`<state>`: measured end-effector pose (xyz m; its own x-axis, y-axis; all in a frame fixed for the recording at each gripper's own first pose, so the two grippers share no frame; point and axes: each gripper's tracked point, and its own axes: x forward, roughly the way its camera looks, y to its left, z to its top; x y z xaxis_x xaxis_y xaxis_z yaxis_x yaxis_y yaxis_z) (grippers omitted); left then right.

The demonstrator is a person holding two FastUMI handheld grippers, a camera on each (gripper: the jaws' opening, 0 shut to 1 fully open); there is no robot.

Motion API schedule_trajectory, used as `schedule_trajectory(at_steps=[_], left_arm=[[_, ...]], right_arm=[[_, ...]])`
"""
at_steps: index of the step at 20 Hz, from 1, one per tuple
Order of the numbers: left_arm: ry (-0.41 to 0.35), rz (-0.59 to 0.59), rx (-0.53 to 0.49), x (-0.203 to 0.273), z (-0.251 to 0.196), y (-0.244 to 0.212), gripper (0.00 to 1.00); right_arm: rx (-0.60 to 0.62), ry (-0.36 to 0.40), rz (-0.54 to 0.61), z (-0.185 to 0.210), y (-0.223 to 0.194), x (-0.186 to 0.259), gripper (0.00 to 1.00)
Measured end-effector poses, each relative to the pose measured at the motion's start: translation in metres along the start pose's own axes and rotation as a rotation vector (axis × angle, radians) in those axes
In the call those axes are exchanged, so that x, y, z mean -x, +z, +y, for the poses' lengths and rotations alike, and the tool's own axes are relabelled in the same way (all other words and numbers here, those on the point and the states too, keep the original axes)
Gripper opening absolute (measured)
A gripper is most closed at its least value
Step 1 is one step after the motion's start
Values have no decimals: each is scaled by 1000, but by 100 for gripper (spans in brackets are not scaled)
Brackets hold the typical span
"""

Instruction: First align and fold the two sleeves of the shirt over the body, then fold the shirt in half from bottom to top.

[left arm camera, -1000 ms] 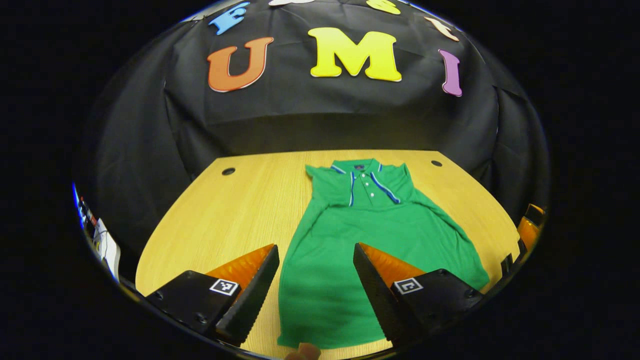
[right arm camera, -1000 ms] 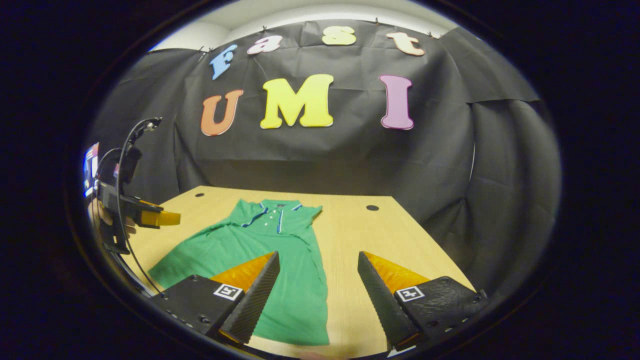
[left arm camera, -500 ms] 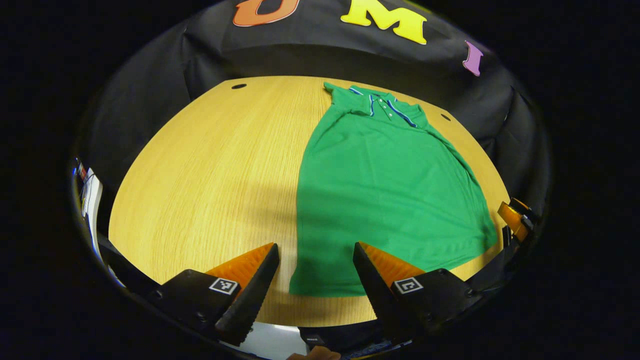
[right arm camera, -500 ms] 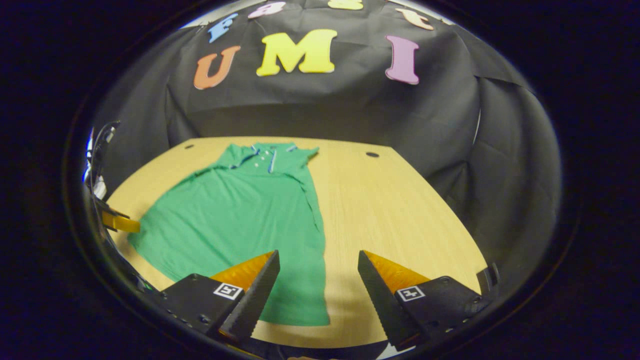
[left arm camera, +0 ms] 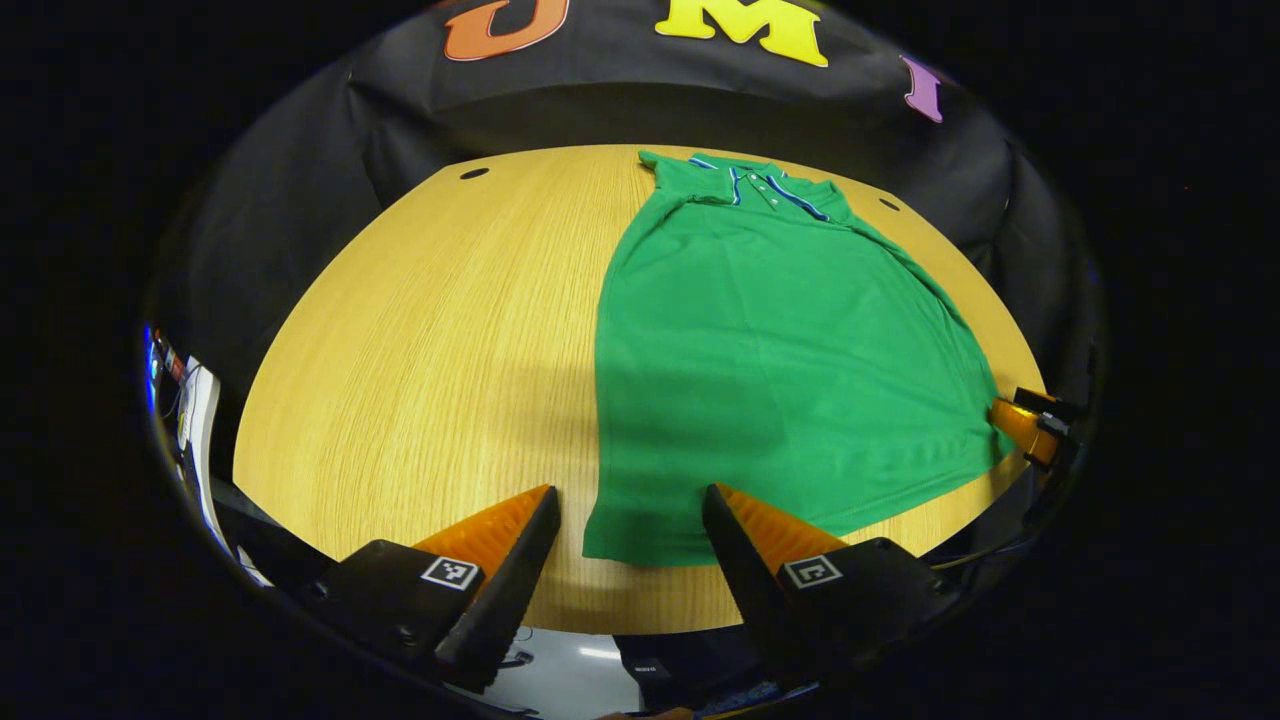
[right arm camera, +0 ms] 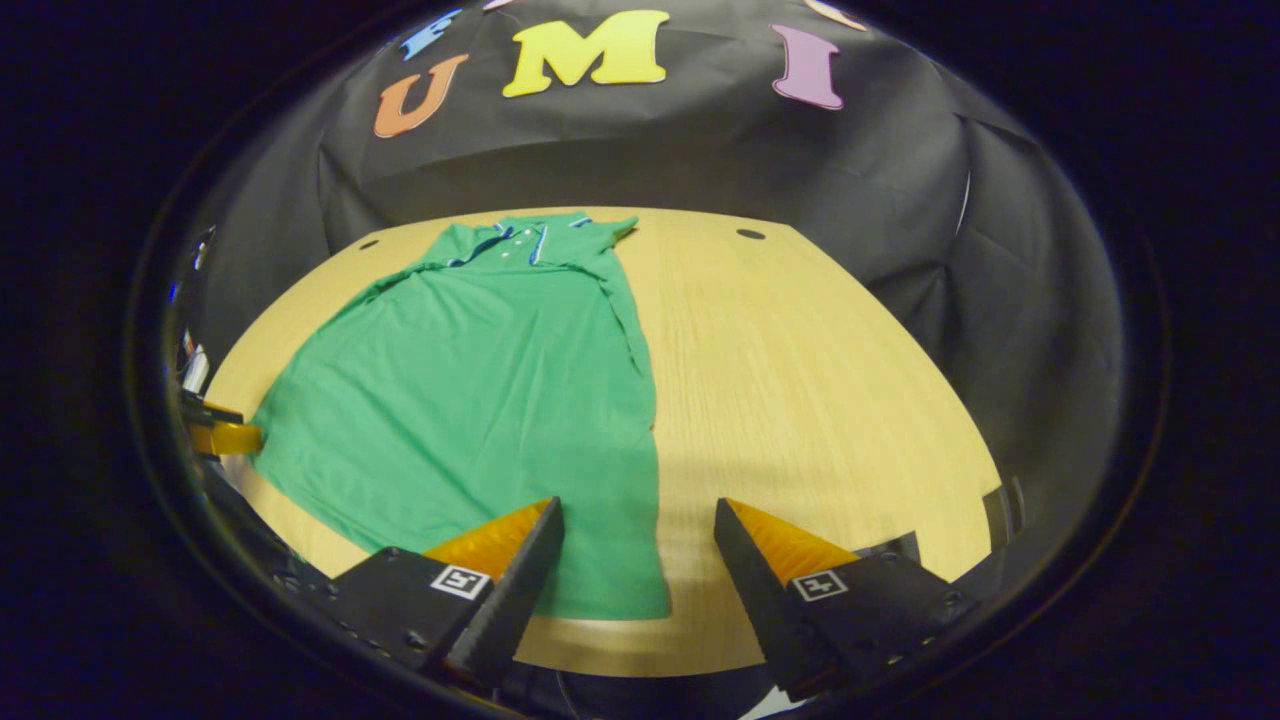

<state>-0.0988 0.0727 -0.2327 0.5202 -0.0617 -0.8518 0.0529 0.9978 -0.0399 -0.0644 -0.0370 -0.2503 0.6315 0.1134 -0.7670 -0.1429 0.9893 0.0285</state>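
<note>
**Both tools wide open above the shirt's bottom edge**

While the green shirt (left arm camera: 770, 340) lies flat on the wooden surface (left arm camera: 430, 340), sleeves folded in and collar at the far end, the left tool (left arm camera: 625, 535) and right tool (right arm camera: 640, 545) hover over its near corners, open wide and holding nothing

Far gripper (right arm camera: 225, 437) cut off, perhaps open.

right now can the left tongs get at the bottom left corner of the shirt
Probably yes. The left tongs are open right at the shirt hem's near corner, which lies flat on the table between their fingers, with nothing over it. They would still need to come down.
</note>
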Motion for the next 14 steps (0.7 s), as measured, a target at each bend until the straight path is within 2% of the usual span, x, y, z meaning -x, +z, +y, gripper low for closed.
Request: schedule_trajectory(at_steps=[3,4,6,7,8,9,10,11,12,13,14], left_arm=[[-7,-25,-13,-1,-3,1,84],[-10,-34,-22,-2,-5,1,75],[-33,-51,-46,-1,-10,1,65],[-41,-58,-52,-3,-11,1,59],[-44,-65,-52,-2,-10,1,53],[-45,-76,-44,-1,-9,3,50],[-50,-88,-32,-1,-9,4,39],[-56,-104,-6,-3,-10,6,33],[-73,-124,15,-4,-13,9,15],[-89,-150,29,-5,-15,12,10],[-103,-169,43,-8,-17,14,6]], right_arm=[[-44,37,24,5,-3,-1,85],[-41,35,27,5,-3,0,81],[-29,72,28,15,-2,-1,78],[-6,91,17,20,-3,-2,48],[-2,118,21,26,-2,-1,39],[-21,119,15,26,-2,-2,12],[-29,123,28,26,-3,-4,8],[-35,145,19,30,-2,-6,14],[-65,156,35,31,-2,-7,14],[-89,169,37,31,2,-7,1],[-87,183,33,32,4,-8,1]])
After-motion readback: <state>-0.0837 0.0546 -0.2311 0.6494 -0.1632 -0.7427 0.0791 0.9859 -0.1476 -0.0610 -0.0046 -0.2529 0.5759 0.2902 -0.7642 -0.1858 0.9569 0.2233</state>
